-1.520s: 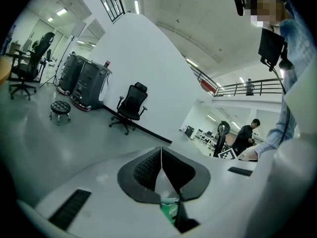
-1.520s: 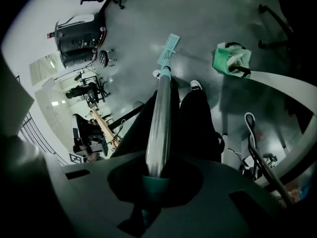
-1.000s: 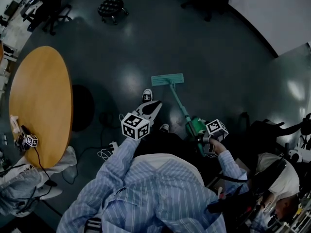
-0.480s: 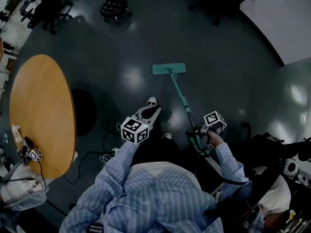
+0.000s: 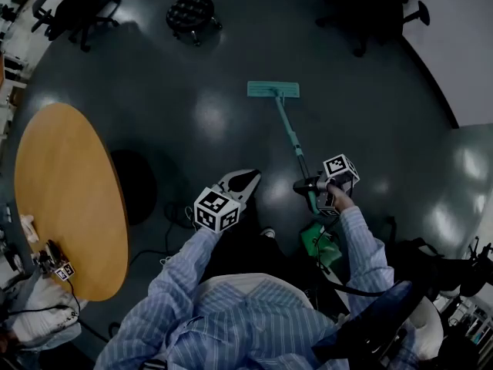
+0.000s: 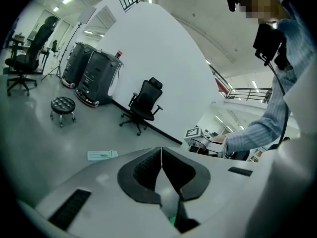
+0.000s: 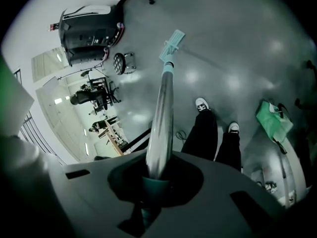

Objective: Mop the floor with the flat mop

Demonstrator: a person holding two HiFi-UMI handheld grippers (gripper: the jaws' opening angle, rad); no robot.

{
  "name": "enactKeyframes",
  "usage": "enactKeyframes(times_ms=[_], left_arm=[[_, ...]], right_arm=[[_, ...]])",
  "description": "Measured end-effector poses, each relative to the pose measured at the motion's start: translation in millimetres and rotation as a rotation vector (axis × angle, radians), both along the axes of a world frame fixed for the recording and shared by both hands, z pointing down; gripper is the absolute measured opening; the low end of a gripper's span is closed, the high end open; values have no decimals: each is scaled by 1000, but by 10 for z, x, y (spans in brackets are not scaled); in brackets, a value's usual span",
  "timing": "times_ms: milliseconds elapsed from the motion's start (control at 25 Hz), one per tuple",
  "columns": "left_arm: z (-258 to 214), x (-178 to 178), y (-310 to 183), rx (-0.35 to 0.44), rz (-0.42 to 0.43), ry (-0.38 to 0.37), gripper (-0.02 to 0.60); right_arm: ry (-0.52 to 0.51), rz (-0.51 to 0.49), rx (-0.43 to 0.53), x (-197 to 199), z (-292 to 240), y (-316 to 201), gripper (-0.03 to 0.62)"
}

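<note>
The flat mop's teal head point(image 5: 273, 90) lies flat on the dark grey floor, ahead of me. Its handle point(image 5: 293, 143) slants back to my right gripper point(image 5: 310, 186), which is shut on it near the teal grip. In the right gripper view the silver handle point(image 7: 161, 108) runs from between the jaws out to the mop head point(image 7: 172, 42). My left gripper point(image 5: 246, 179) hovers left of the handle, apart from it. Its jaws point(image 6: 161, 155) are shut on nothing. The mop head point(image 6: 102, 155) shows small on the floor in the left gripper view.
A round wooden table point(image 5: 69, 206) stands at the left with cables point(image 5: 176, 213) on the floor beside it. A black stool point(image 5: 192, 10) and office chairs point(image 5: 81, 2) stand at the far side. A green cloth point(image 5: 320, 241) lies by my shoes point(image 7: 201, 104).
The mop head has slid forward across the floor, away from my feet. My right gripper has pushed ahead with the handle. The left gripper has stayed shut beside it.
</note>
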State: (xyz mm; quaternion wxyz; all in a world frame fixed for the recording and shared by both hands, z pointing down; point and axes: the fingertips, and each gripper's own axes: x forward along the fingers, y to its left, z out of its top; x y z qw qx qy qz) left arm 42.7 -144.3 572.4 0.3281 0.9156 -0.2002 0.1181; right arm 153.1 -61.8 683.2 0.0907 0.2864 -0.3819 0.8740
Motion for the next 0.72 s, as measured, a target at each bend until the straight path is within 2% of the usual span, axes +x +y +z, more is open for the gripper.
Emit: enactKeyframes(times_ms=[440, 720], left_arm=[[202, 95, -1062, -20, 51, 1, 8], [385, -88, -1425, -52, -16, -1, 8]], right_arm=[[31, 56, 47, 132, 227, -2292, 26], [70, 69, 75, 176, 444, -3565, 26]])
